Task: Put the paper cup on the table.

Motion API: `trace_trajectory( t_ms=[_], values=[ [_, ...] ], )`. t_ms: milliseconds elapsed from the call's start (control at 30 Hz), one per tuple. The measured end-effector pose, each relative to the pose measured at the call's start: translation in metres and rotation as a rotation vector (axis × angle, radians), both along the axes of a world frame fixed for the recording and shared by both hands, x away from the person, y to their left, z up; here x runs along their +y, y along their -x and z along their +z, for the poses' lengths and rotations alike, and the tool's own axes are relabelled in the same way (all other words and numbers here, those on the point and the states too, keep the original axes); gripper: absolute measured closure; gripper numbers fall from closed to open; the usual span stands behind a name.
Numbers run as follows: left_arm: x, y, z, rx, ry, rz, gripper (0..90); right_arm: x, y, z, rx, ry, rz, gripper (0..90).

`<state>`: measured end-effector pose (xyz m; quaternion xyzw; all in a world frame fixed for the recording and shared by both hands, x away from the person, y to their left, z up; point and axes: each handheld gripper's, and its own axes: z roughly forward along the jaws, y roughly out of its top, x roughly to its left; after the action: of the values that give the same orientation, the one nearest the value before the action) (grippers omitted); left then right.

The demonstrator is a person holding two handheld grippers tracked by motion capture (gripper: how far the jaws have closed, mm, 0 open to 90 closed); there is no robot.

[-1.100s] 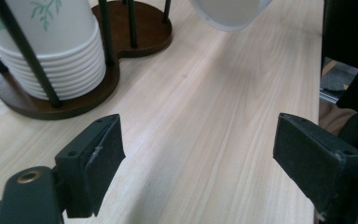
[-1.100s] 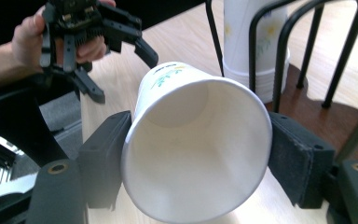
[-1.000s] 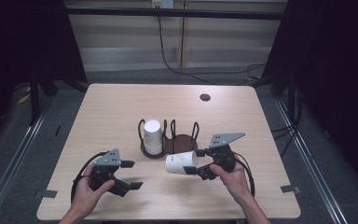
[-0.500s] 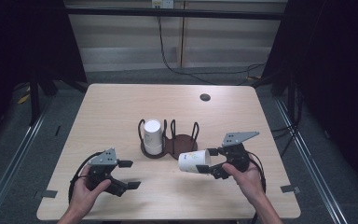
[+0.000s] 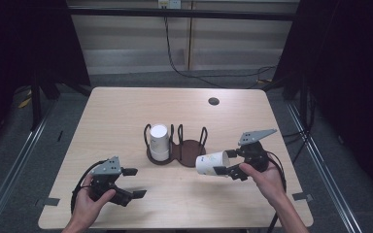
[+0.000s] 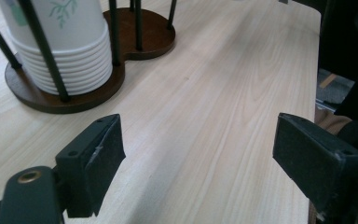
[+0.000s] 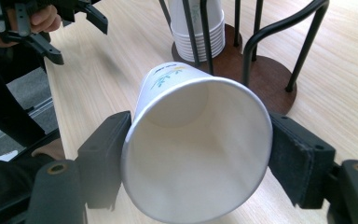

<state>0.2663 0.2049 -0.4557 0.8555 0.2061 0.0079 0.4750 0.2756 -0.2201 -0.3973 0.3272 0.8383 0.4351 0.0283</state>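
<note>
The right gripper holds a single paper cup on its side, one pad on each flank of the wall just behind the rim, the open mouth facing back along the jaws and the base pointing toward the wooden cup holder. The jaws stand only as wide as the cup, and in the right gripper view the rim looks round rather than pinched.

The likeliest trouble is in that grip. The wall is thin paper and tapers away from the pads, so a little more squeeze would probably oval or crease the rim, while a little less could let the cup slide out forward, narrow end first. Tilting it upright may also roll it between the two flat pads.

Just beyond the cup's base rise the black rods of the holder's vacant bay, with the stack of paper cups in the bay beyond. A swing toward them could catch the cup on a rod and twist it loose, or nudge the light holder across the table.

The left gripper rests low over the table with jaws wide apart and nothing between them, well apart from the held cup, its pads pointing at the stack. It steadies nothing, so the holder seems free to slide.
</note>
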Motion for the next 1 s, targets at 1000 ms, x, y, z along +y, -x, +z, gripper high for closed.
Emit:
trace_trajectory(
  t_ms=[1000],
  values=[
    [-0.001, -0.002, -0.002, 0.006, -0.028, -0.014, 16.4, -0.023, -0.042, 0.0, 0.065, 0.189, -0.112, 25.4]
  ],
)
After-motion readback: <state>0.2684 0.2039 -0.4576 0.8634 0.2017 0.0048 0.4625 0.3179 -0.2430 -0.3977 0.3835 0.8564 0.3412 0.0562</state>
